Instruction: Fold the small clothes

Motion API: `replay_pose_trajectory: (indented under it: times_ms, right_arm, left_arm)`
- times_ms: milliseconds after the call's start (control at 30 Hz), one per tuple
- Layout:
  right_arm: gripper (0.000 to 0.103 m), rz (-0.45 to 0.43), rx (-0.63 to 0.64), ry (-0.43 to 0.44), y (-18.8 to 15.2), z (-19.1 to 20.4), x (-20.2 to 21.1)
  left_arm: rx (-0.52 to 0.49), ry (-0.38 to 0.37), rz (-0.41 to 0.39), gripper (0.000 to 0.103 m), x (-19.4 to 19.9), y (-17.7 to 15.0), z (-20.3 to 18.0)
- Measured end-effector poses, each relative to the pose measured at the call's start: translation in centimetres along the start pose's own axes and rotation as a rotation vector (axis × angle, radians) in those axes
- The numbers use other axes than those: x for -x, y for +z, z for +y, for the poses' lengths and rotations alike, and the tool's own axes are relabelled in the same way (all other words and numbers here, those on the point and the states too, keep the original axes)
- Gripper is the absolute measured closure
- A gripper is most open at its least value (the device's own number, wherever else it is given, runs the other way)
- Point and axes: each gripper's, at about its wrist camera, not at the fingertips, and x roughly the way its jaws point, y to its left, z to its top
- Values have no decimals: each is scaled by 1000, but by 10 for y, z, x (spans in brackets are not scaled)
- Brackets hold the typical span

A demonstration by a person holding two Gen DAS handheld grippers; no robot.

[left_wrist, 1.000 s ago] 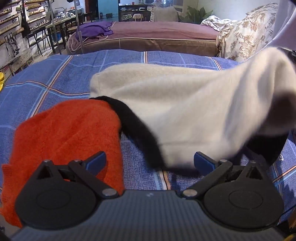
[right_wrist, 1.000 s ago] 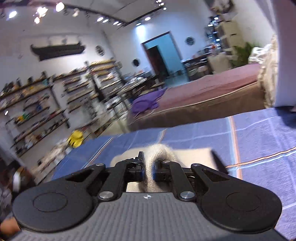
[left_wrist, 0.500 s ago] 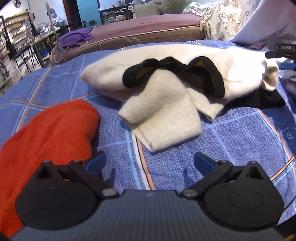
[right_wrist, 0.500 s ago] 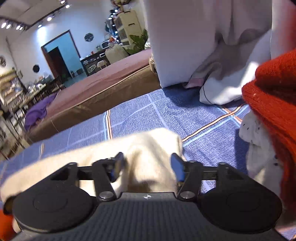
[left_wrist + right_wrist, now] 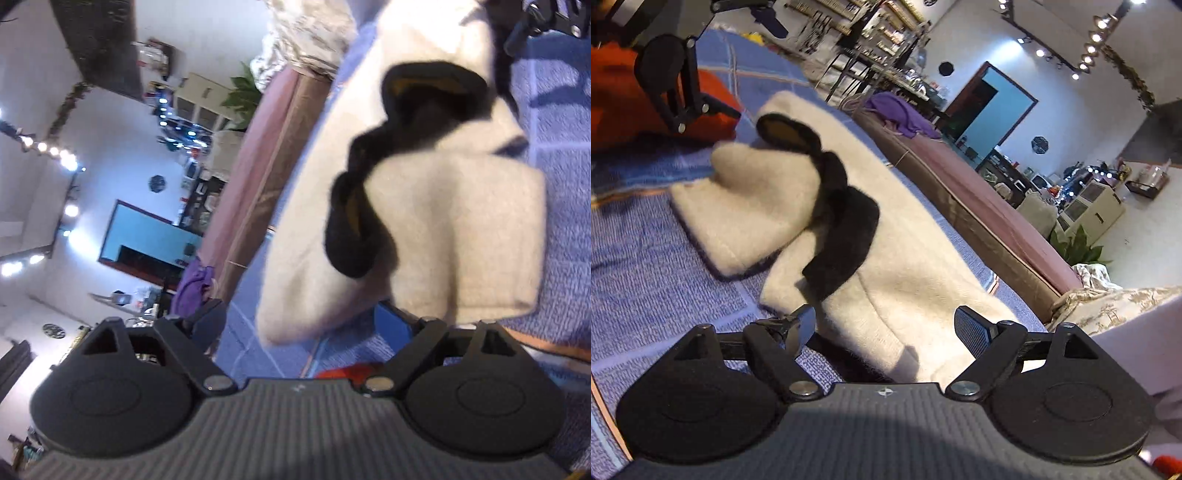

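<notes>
A cream knitted garment [image 5: 461, 229] with black trim [image 5: 351, 243] lies rumpled on the blue checked bedsheet [image 5: 561, 110]. My left gripper [image 5: 299, 325] is rolled on its side at one end of it. Its jaws are closing, a corner of the cream cloth lies between them, and the pads are not pressing on it. My right gripper [image 5: 886, 326] stands wide open at the other end of the cream garment [image 5: 886, 295], with cloth lying between its fingers. The left gripper [image 5: 750, 64] shows at the top left of the right wrist view.
A red knitted garment [image 5: 613, 92] lies on the sheet beside the left gripper. Behind the bed stands a mauve mattress [image 5: 960, 192] with a purple cloth [image 5: 901, 110] on it. A patterned quilt [image 5: 1108, 306] is heaped at the right. Shelves line the far wall.
The right gripper opened and let the cream garment go, and it dropped onto the sheet. Both grippers have rolled sideways and come down to the garment's two ends.
</notes>
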Motion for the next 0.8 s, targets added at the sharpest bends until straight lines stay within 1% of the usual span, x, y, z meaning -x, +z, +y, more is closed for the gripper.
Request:
replay_pose_trajectory:
  times_ms: [33, 100, 133, 167, 200, 233, 267, 300, 333, 367, 433, 467, 500, 567, 633, 667, 700, 733, 767, 800]
  right_arm:
    - [0, 7, 24, 1, -2, 1, -4]
    - [0, 28, 74, 28, -3, 0, -10]
    - [0, 41, 94, 39, -2, -2, -11]
    - [0, 57, 112, 41, -2, -3, -7]
    - [0, 74, 122, 42, -1, -3, -11]
    - [0, 89, 128, 41, -3, -5, -15]
    - [10, 108, 124, 38, -1, -6, -20]
    - [68, 119, 102, 17, 0, -12, -24]
    - [70, 119, 66, 20, 1, -19, -25]
    - [71, 109, -10, 49, 8, -35, -24]
    - [74, 80, -114, 45, 20, -63, -20]
    - [74, 62, -136, 18, 27, -78, -20]
    - [75, 47, -152, -14, 33, -91, -20]
    - [77, 38, -239, -80, 43, -129, -34]
    - [77, 48, -312, -159, 51, -165, -58]
    - [77, 63, -335, -206, 52, -179, -77]
    - [74, 64, -359, -247, 55, -190, -89]
    - [60, 70, -386, -307, 53, -196, -103]
    - [49, 101, -398, -349, 52, -198, -116]
    - [19, 152, -402, -362, 51, -198, -129]
  left_arm:
    - [-15, -9, 4, 18, -8, -1, -2]
    - [-65, -10, 5, 34, -24, -1, -5]
    - [-96, -10, 9, 37, -33, 0, -8]
    - [-125, -4, 17, 45, -44, 0, -11]
    - [-138, -2, 25, 51, -55, -1, -14]
    - [-136, 6, 37, 55, -64, 1, -14]
    - [-124, 11, 50, 67, -75, 3, -12]
    - [-99, 12, 52, 82, -82, 6, -7]
    - [-50, 19, 48, 90, -86, 10, 4]
    - [25, 14, 38, 94, -90, 11, 21]
    - [166, -39, 7, 94, -94, 23, 59]
    - [230, -56, -9, 94, -101, 29, 75]
    - [293, -57, -15, 94, -109, 36, 96]
    - [352, -45, 5, 94, -138, 54, 119]
    - [393, -11, 37, 90, -170, 70, 129]
    - [452, 21, 85, 82, -187, 77, 138]
    - [509, 47, 135, 55, -202, 81, 144]
    - [539, 74, 182, 40, -216, 85, 147]
    - [541, 103, 213, 17, -226, 87, 147]
    - [528, 126, 228, 3, -230, 89, 145]
